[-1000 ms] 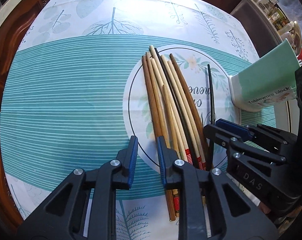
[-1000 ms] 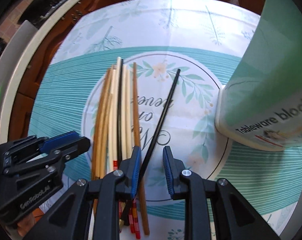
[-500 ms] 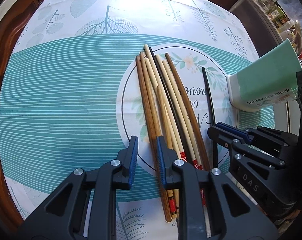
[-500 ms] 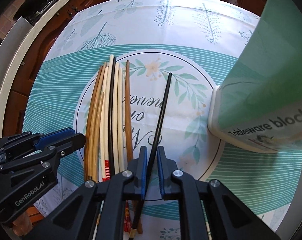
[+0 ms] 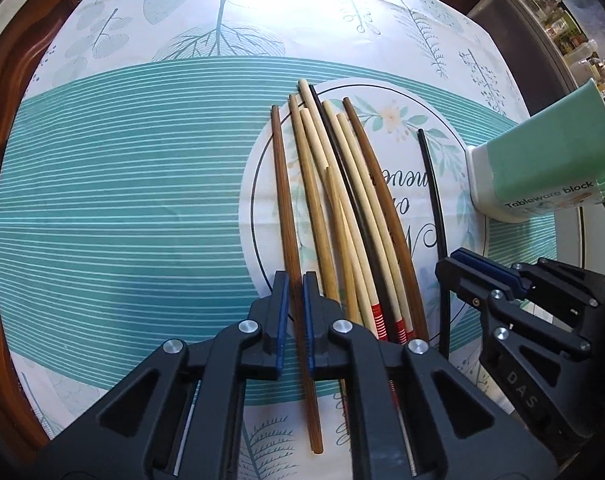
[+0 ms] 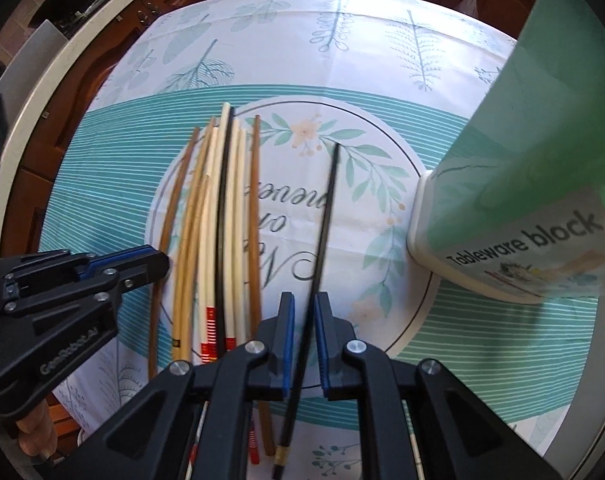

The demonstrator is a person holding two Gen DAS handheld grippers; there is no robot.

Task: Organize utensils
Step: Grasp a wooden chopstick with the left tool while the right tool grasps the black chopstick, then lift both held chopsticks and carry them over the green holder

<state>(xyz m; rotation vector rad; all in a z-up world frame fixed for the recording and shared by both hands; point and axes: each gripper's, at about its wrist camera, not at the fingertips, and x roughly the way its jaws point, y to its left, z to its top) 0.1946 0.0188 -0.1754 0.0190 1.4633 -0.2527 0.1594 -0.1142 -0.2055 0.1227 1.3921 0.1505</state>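
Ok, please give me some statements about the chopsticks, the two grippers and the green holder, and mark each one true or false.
1. The left gripper has a brown chopstick between its jaws. True; the jaws are closing on it.
2. The right gripper is shut on a pale chopstick. False; it grips the black chopstick.
3. The green holder reads "Tableware block". True.
4. The black chopstick stands inside the holder. False; it is outside, over the tablecloth.
5. Some pale chopsticks have red bands. True.
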